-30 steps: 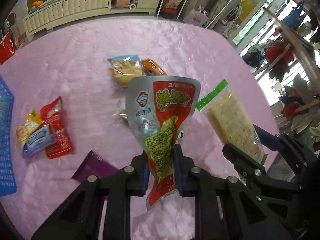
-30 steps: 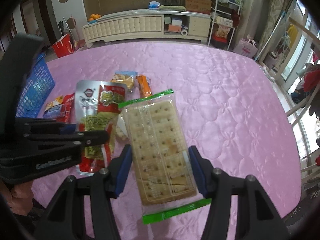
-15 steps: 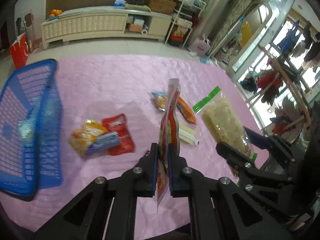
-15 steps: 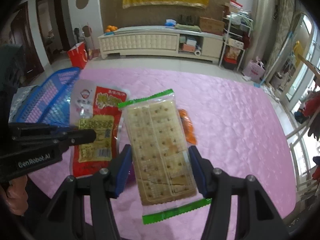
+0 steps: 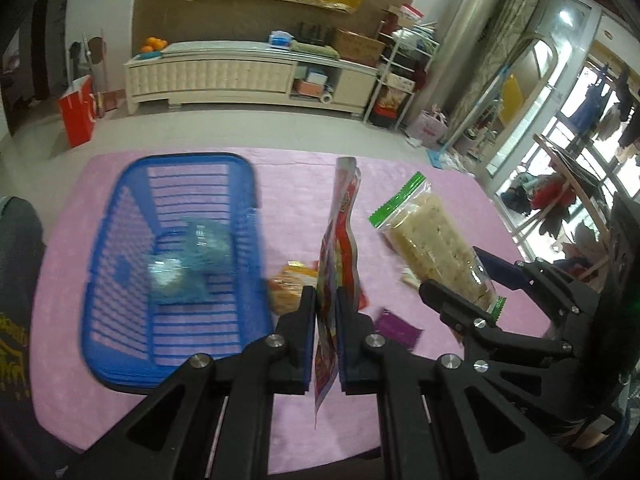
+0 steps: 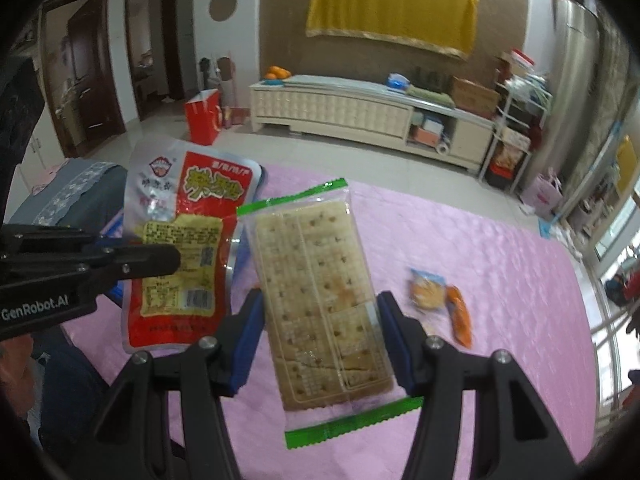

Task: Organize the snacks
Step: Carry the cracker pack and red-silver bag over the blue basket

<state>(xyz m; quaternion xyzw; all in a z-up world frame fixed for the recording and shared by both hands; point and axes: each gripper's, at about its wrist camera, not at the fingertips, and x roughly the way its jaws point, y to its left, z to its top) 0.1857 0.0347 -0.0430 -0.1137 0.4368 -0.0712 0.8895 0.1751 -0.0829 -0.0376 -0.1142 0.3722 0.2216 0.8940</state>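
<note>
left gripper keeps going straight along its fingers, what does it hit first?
Probably the loose snack packets on the pink tablecloth, just right of the blue basket. The left gripper is shut on the red pouch, so the pouch would land first. Depth is hard to judge.

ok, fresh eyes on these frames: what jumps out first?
Both grippers carry snacks above the pink table: the left gripper pinches a red-and-silver packet edge-on, the right gripper clamps a green-trimmed cracker pack. Next, the blue basket at the left gripper's left, with a bluish wrapped item inside.
</note>
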